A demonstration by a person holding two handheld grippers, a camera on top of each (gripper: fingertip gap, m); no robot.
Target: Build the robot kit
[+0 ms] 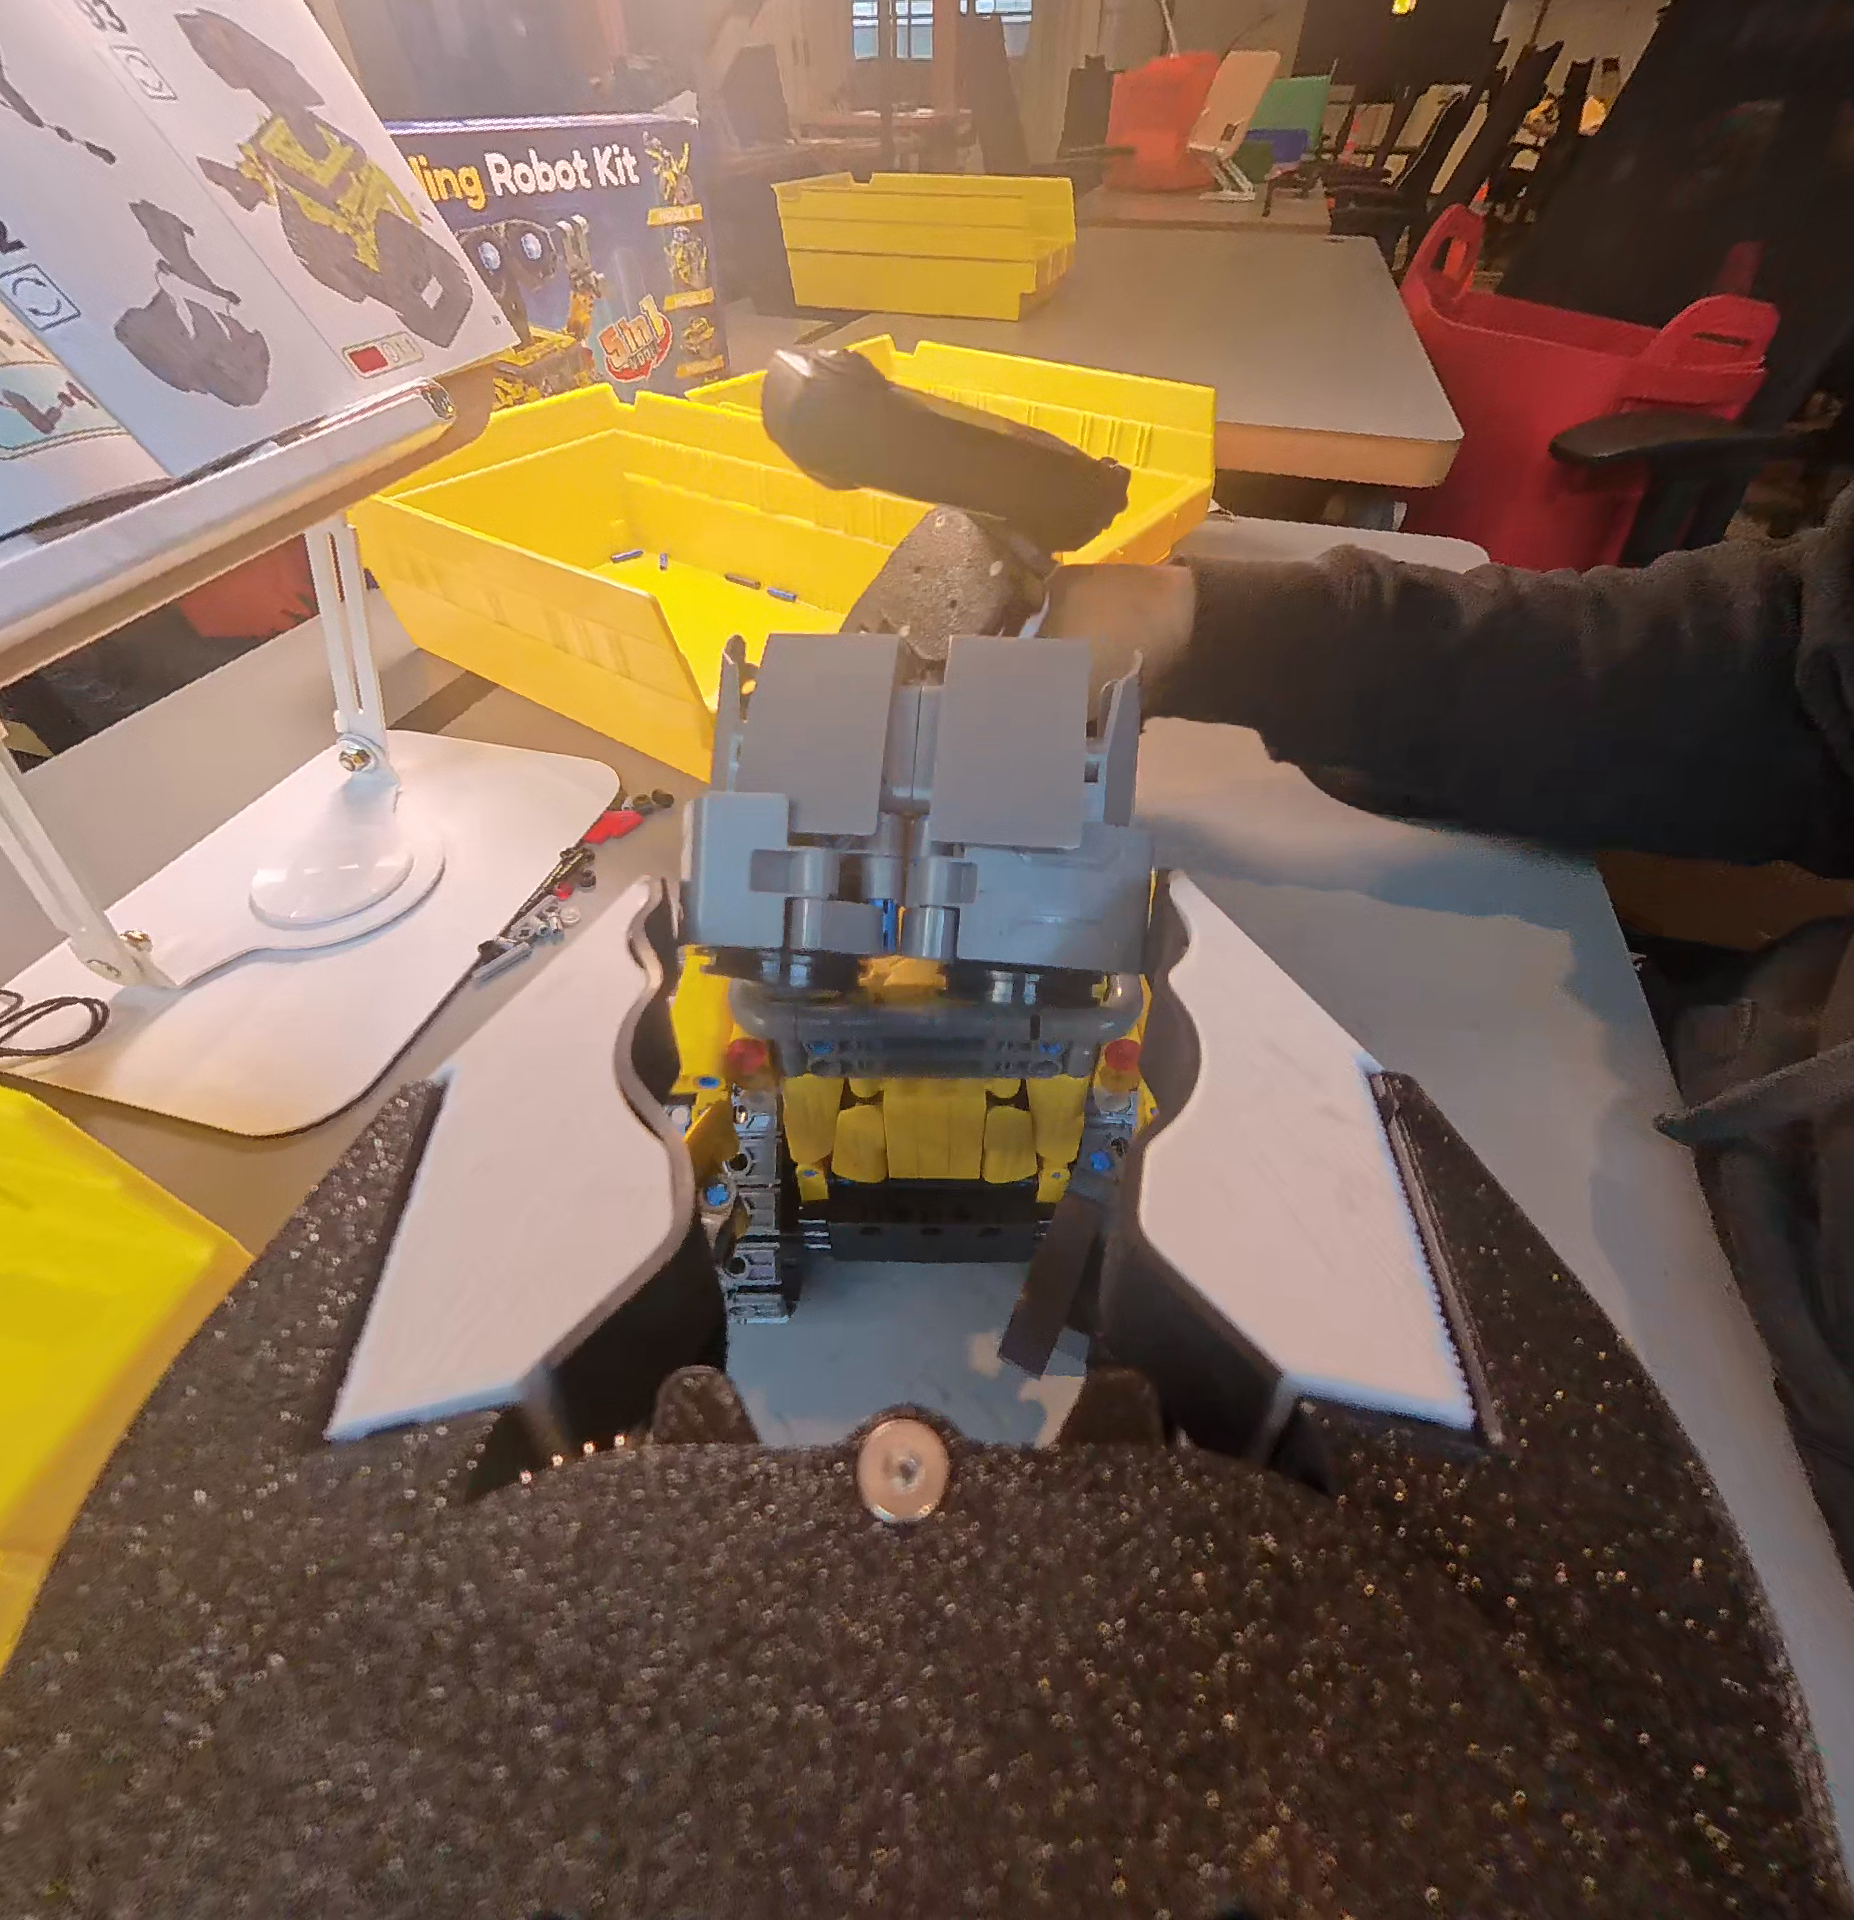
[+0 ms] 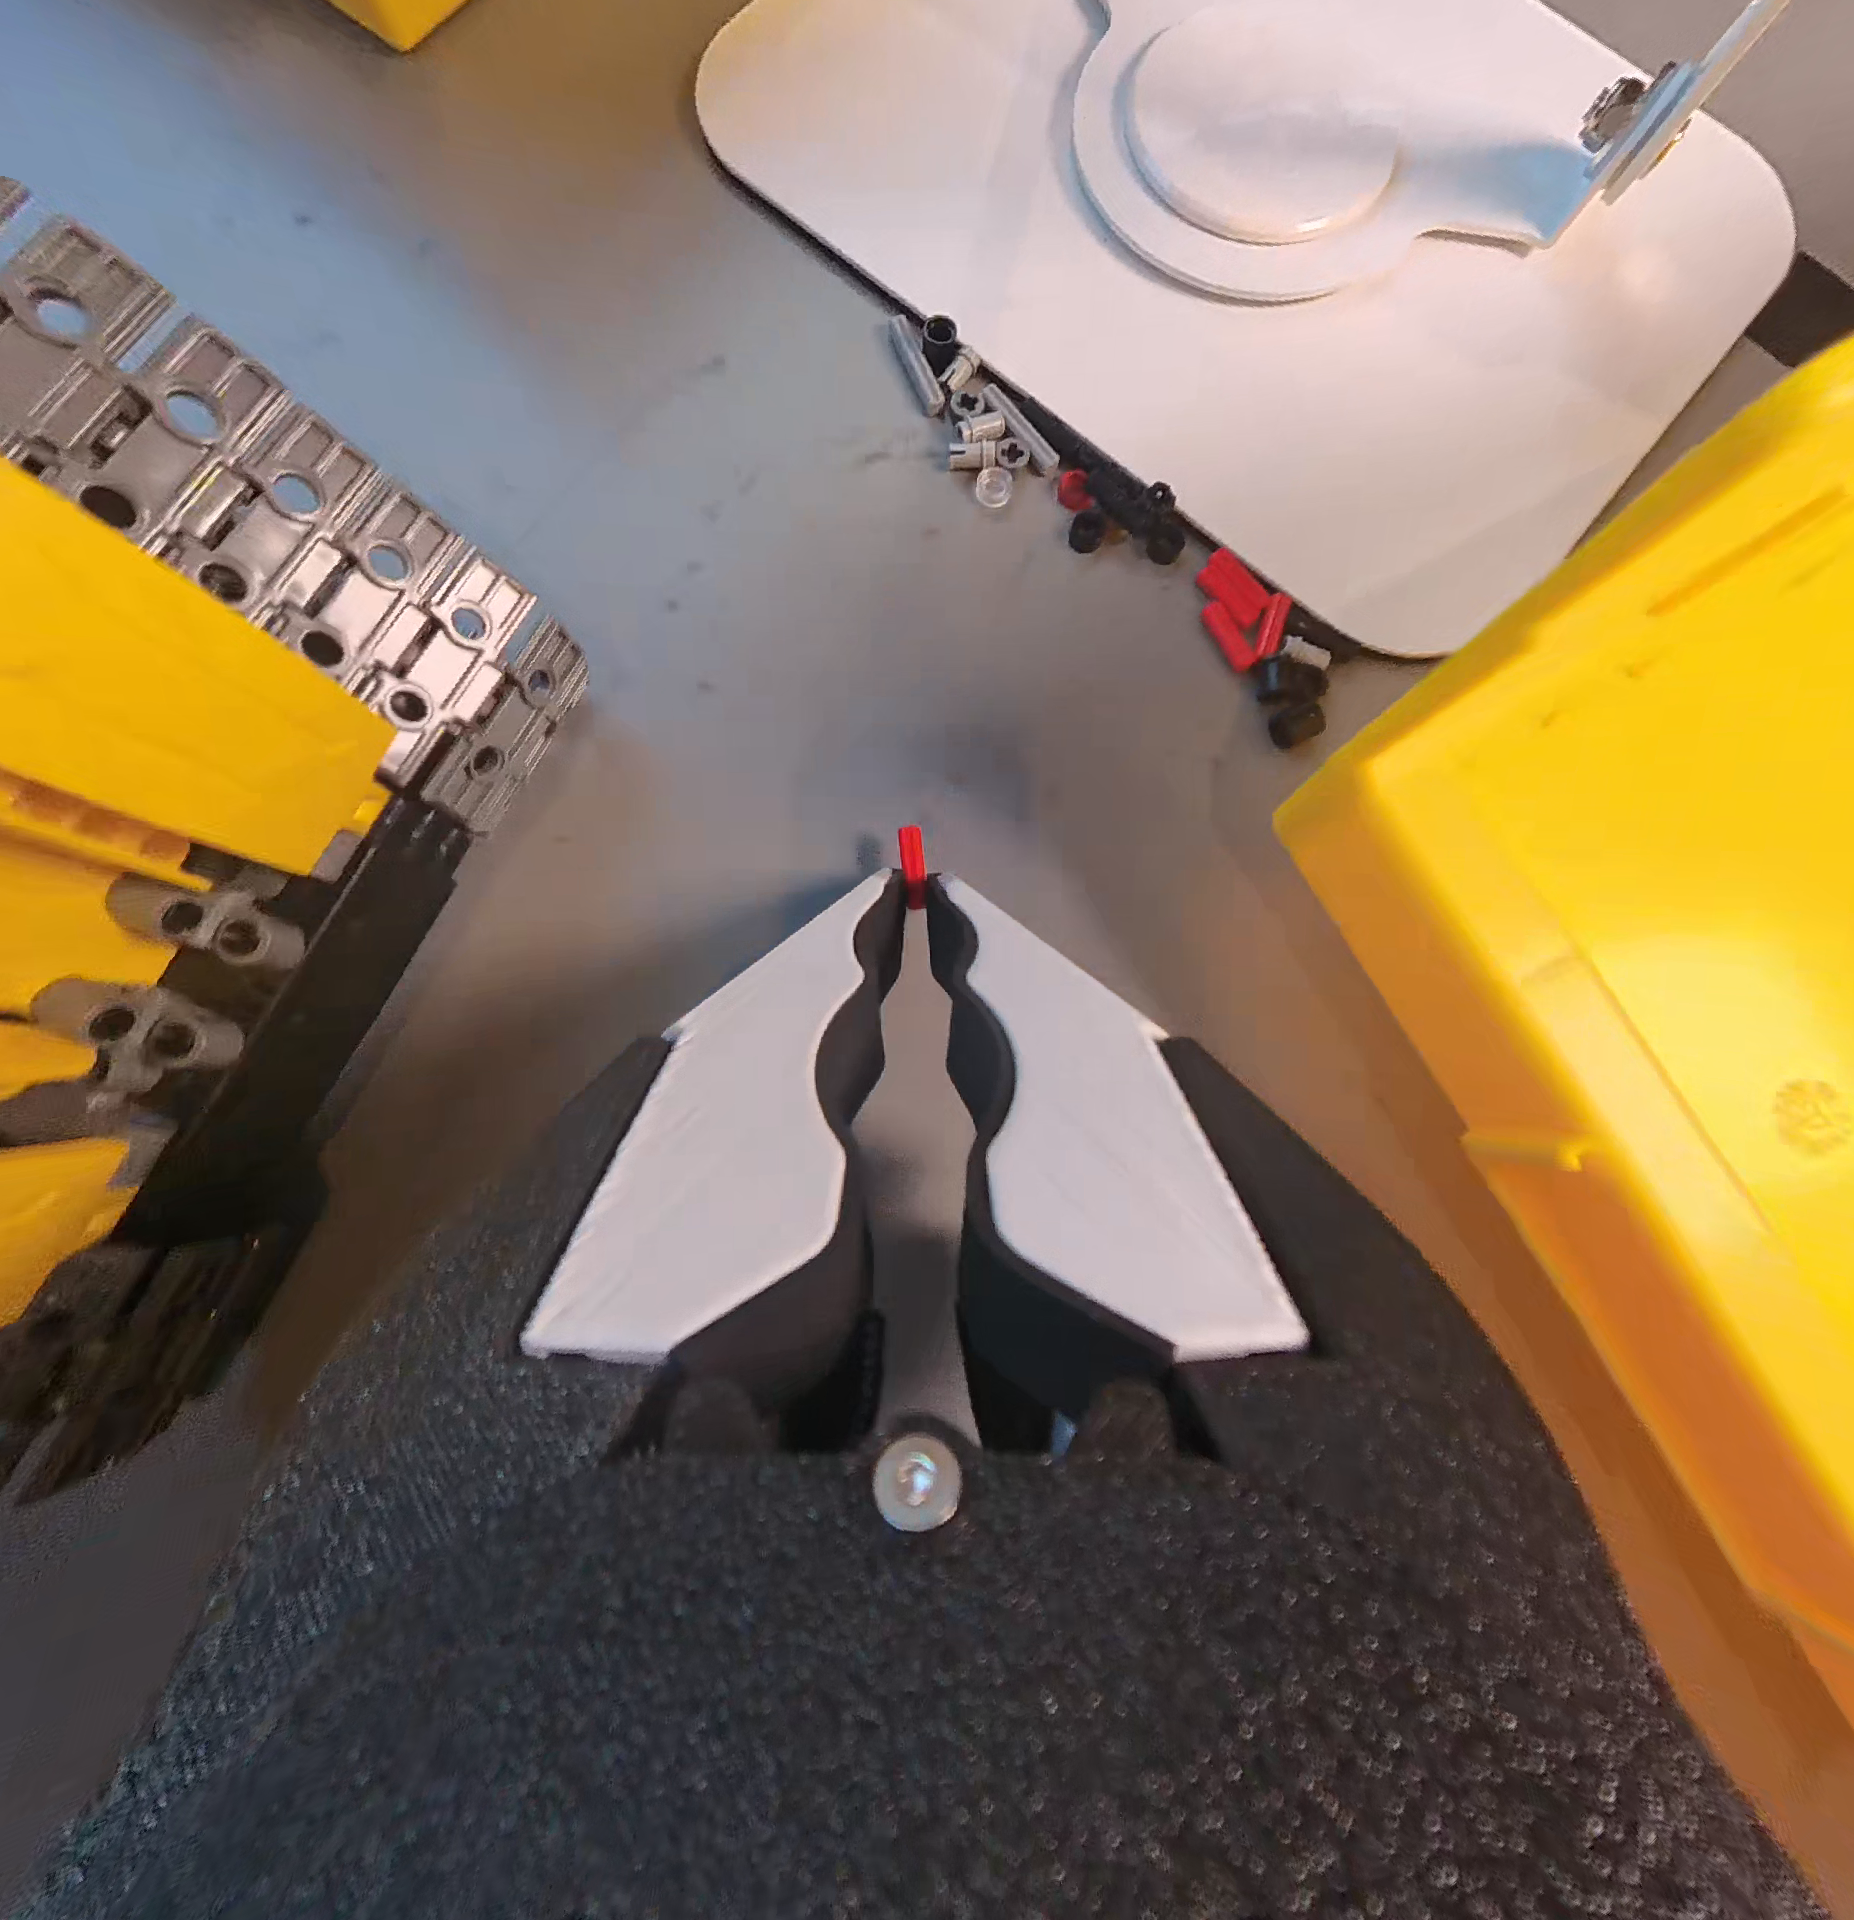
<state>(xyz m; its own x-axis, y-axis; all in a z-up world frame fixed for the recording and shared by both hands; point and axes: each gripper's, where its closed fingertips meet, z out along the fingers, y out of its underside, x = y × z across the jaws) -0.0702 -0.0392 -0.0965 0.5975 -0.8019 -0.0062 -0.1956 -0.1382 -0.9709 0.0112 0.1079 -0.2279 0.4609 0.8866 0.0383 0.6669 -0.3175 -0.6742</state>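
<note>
1 brick robot [image 1: 918, 997] in left tongs [image 1: 907, 935], 1 red pin [image 2: 910, 864] in right tongs [image 2: 910, 891]

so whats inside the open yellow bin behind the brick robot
A few small blue pins lie on the floor of the yellow bin. The right gripper and the brick robot cover its right part, so anything there is hidden.

Brick robot between your left fingers.
Your left gripper [image 1: 907, 940] straddles the brick robot model [image 1: 918, 997]; parts bin [image 1: 549, 582] behind, book stand base [image 1: 310, 925] left.
</note>
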